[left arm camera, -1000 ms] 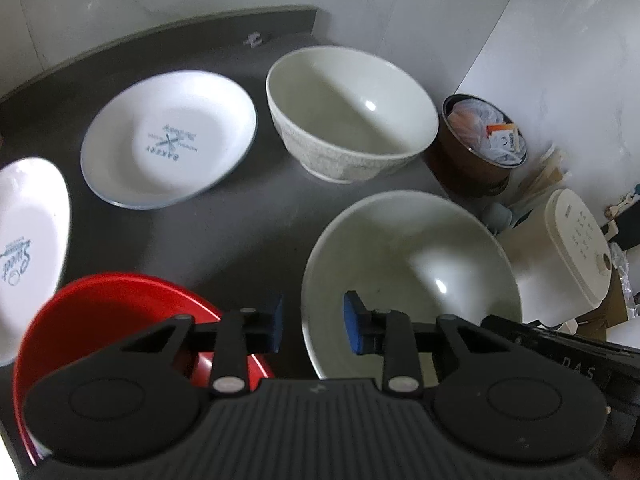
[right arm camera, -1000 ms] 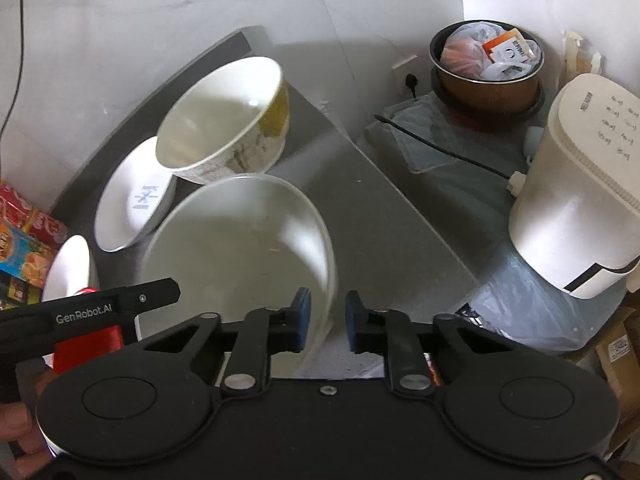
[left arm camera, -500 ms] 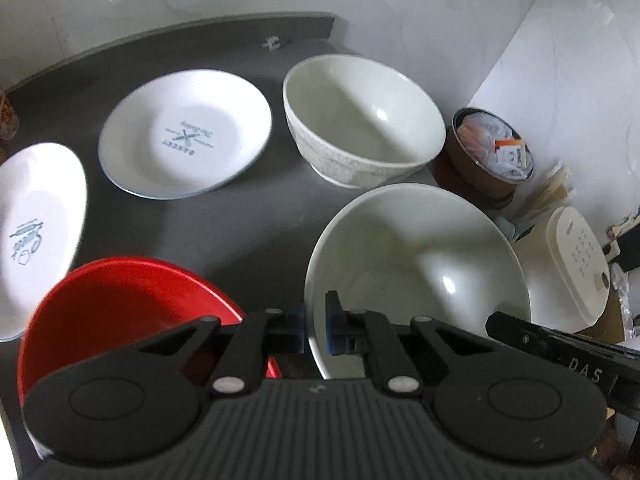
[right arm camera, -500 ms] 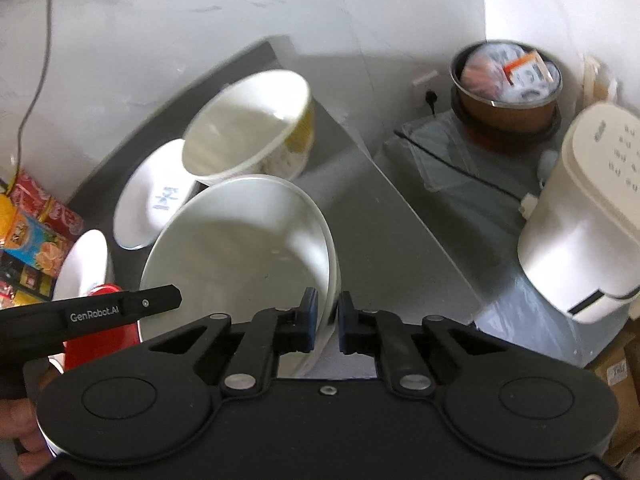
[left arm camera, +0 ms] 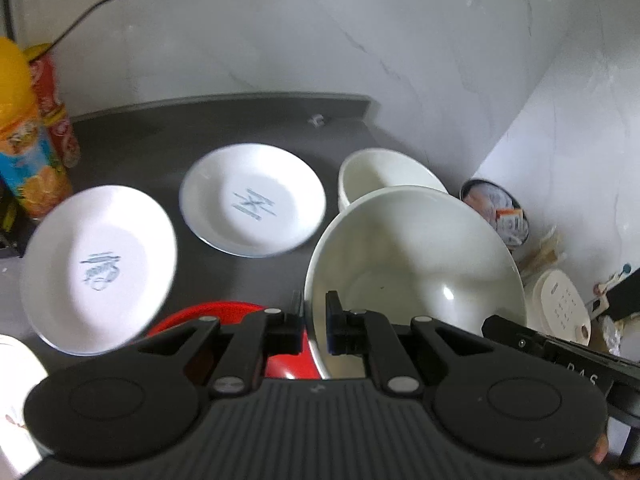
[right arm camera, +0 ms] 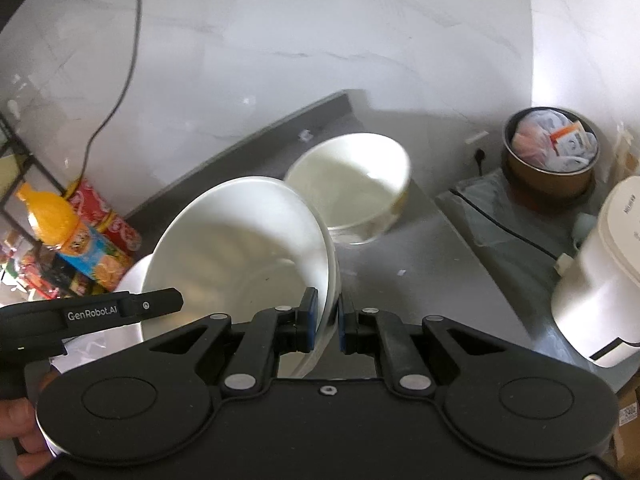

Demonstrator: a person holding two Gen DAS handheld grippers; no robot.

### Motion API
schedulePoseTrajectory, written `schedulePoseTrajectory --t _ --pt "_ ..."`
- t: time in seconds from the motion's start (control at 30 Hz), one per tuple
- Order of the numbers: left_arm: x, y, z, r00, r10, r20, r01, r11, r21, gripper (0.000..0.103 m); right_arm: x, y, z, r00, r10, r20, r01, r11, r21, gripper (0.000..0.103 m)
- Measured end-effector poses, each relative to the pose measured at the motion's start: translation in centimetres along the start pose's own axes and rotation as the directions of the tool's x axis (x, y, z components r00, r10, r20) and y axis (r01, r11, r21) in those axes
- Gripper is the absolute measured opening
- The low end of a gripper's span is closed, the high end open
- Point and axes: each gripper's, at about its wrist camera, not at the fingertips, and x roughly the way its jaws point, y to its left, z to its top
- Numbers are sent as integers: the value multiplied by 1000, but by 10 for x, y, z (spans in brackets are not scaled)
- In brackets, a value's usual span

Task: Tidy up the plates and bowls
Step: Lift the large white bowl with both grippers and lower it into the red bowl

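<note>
Clamped the left gripper (left arm camera: 314,312) on the near left rim of the wide white bowl (left arm camera: 420,264), with one pad inside the wall and one outside. Clamped the right gripper (right arm camera: 328,312) in the same way on the right rim (blue pads, pressed to both faces of the wall). Held the bowl so between the two tools, tilted in the right wrist view with its opening turned toward the left. Could not tell whether its foot touched the dark counter (left arm camera: 140,140).

Found a red bowl (left arm camera: 216,310) just beside it on the left, mostly hidden behind the left gripper. Saw a white plate with a grey print (left arm camera: 100,268) further left, blurred, and a second printed plate (left arm camera: 252,200) behind it, flat on the counter and apart from the first.

Found a deep cream bowl (left arm camera: 384,168) upright behind the wide bowl, its front partly covered by the wide bowl's rim. Noted an orange drink bottle (left arm camera: 20,132) and a red can (left arm camera: 56,112) at the far left, near the marble wall (left arm camera: 280,40).

Saw off the counter, to the right, a white rice cooker (right arm camera: 608,272) and behind it a brown pot (right arm camera: 552,160) (filled with packets).
</note>
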Motion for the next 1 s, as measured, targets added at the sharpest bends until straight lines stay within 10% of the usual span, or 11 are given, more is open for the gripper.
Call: schedulePoseTrajectory --t 1.0 --pt "-38 110 -45 995 65 -72 -72 993 -95 9 20 98 -55 994 4 -105 -14 995 -102 10"
